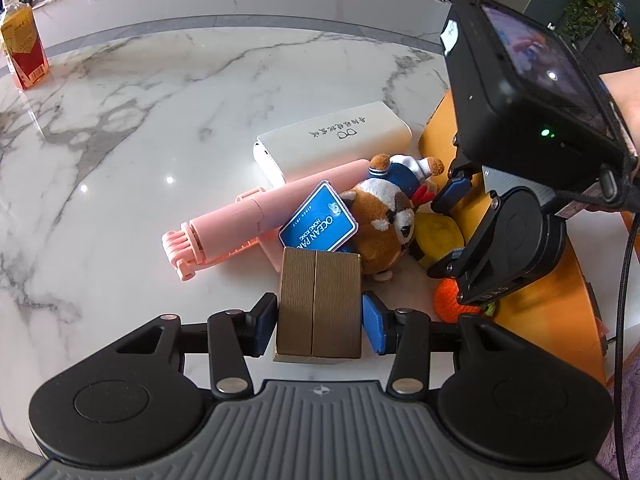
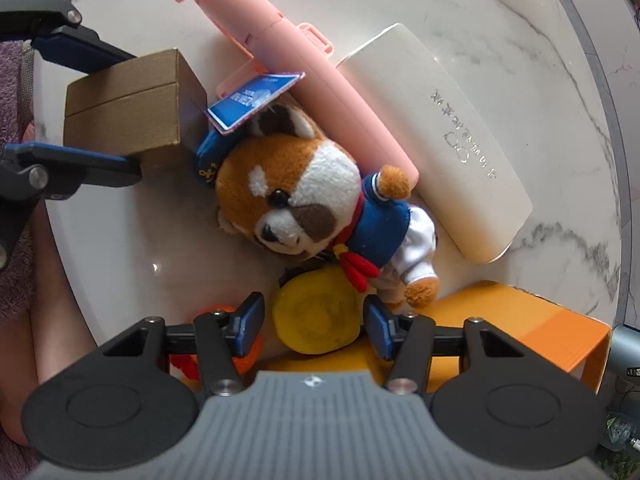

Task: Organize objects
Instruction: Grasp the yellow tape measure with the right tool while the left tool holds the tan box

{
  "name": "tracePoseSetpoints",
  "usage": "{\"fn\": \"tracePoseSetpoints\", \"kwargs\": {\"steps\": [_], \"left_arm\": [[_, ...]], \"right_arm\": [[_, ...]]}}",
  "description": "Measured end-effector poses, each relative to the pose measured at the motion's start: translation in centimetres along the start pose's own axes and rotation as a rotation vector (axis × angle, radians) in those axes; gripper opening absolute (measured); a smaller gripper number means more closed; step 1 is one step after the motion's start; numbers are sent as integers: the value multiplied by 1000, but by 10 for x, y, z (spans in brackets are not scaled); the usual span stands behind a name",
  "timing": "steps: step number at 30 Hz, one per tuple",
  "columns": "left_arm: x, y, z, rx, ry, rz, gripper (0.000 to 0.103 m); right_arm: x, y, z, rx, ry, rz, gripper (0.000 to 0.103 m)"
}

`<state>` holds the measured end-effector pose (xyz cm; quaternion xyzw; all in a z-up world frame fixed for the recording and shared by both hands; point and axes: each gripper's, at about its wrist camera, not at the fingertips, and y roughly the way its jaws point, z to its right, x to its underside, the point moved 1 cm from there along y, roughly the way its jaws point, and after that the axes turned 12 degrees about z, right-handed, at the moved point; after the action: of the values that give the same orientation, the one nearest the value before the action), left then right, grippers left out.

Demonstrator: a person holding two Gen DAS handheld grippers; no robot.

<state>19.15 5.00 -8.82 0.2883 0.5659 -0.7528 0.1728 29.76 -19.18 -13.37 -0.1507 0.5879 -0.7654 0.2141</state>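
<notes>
A small brown cardboard box (image 1: 318,306) stands on the marble table between my left gripper's (image 1: 319,328) blue pads; the pads sit at its sides, and contact is unclear. The box also shows in the right wrist view (image 2: 124,104) with the left gripper (image 2: 92,108) around it. My right gripper (image 2: 314,326) is open around a yellow plush (image 2: 318,316), pads a little apart from it. A red panda plush (image 2: 304,200) in a sailor suit with a blue tag (image 2: 254,98) lies by a pink selfie stick (image 2: 296,76) and a white case (image 2: 448,140).
An orange tray (image 2: 528,324) lies under the right gripper, and an orange knitted ball (image 1: 452,300) beside it. A red and yellow carton (image 1: 22,46) stands at the far left of the table (image 1: 140,120). A raised counter runs along the back.
</notes>
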Motion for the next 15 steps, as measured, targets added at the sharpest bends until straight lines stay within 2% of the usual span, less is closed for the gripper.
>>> {"fn": "tracePoseSetpoints", "kwargs": {"steps": [9,15], "left_arm": [[1,-2,-1,0,-4,-3,53],[0,-22,-3,8,-25,21,53]], "right_arm": [[3,1,6,-12,14,-3,55],[7,-35,0,-14,40,70,54]]}}
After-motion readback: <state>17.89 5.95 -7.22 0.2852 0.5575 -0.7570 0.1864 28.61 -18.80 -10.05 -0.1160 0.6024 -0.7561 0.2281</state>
